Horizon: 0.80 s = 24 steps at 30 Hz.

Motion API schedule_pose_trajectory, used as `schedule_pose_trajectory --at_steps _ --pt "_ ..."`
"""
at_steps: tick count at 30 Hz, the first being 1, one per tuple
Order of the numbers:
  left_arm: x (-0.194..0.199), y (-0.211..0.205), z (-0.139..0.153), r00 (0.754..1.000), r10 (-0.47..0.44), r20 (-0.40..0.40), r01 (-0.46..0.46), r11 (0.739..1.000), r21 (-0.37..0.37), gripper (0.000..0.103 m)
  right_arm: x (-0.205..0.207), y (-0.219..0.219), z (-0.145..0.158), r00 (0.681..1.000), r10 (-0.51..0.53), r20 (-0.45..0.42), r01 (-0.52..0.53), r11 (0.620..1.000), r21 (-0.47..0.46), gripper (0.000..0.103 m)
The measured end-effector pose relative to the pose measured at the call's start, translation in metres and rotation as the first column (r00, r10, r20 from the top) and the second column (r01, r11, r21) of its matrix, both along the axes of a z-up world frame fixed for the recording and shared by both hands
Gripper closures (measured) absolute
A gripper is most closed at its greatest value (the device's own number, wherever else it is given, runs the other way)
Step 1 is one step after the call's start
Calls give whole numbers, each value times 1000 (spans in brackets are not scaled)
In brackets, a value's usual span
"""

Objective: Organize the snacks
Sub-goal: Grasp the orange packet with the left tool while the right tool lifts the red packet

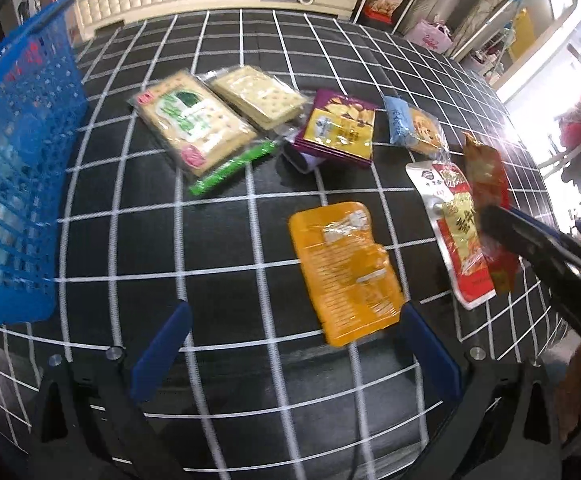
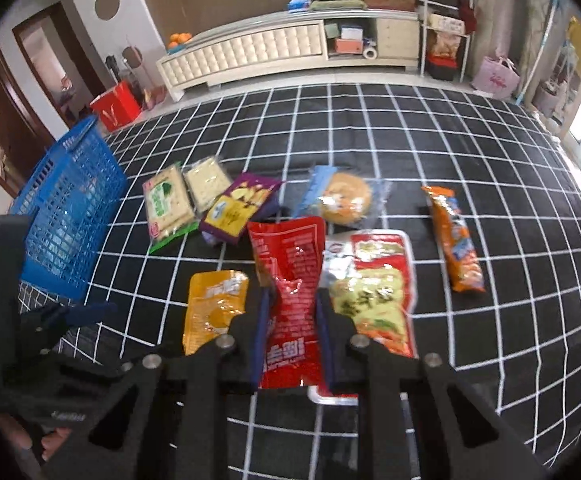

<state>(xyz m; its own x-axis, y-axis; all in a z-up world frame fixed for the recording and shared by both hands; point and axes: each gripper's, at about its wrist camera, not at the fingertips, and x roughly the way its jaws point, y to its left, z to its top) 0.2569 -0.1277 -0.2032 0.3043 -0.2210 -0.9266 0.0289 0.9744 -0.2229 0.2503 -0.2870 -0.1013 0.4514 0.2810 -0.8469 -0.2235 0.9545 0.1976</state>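
Note:
My right gripper [image 2: 293, 300] is shut on a red snack packet [image 2: 290, 248] and holds it lifted off the black checked cloth [image 2: 370, 140]. In the left wrist view the same red packet [image 1: 486, 184] hangs from the right gripper [image 1: 490, 224] at the right. My left gripper [image 1: 294, 312] stands open above the cloth, its blue pads [image 1: 162, 348] wide apart, with the near end of an orange packet [image 1: 346, 268] just beyond them. A blue basket [image 1: 18, 160] stands at the left edge.
On the cloth lie a red and white packet [image 2: 370, 280], two cracker packs [image 1: 190, 128], a purple packet [image 1: 338, 128], a round cake in a blue wrapper [image 1: 414, 128] and a long orange snack [image 2: 454, 240]. A white cabinet [image 2: 290, 52] stands behind.

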Motion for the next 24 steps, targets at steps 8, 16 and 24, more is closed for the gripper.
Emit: schedule_pose_trajectory --at_steps 8,16,24 --pt "18 -26 -7 997 73 -4 -73 997 18 0 1 -10 -14 999 -38 -22 39 999 24 77" --pt "34 -49 -30 999 53 4 -53 990 132 0 4 -17 -26 999 -36 -22 37 999 39 77" --pt "26 -69 -40 998 37 44 -45 980 194 2 5 -24 -34 999 -37 -35 39 996 81 77"
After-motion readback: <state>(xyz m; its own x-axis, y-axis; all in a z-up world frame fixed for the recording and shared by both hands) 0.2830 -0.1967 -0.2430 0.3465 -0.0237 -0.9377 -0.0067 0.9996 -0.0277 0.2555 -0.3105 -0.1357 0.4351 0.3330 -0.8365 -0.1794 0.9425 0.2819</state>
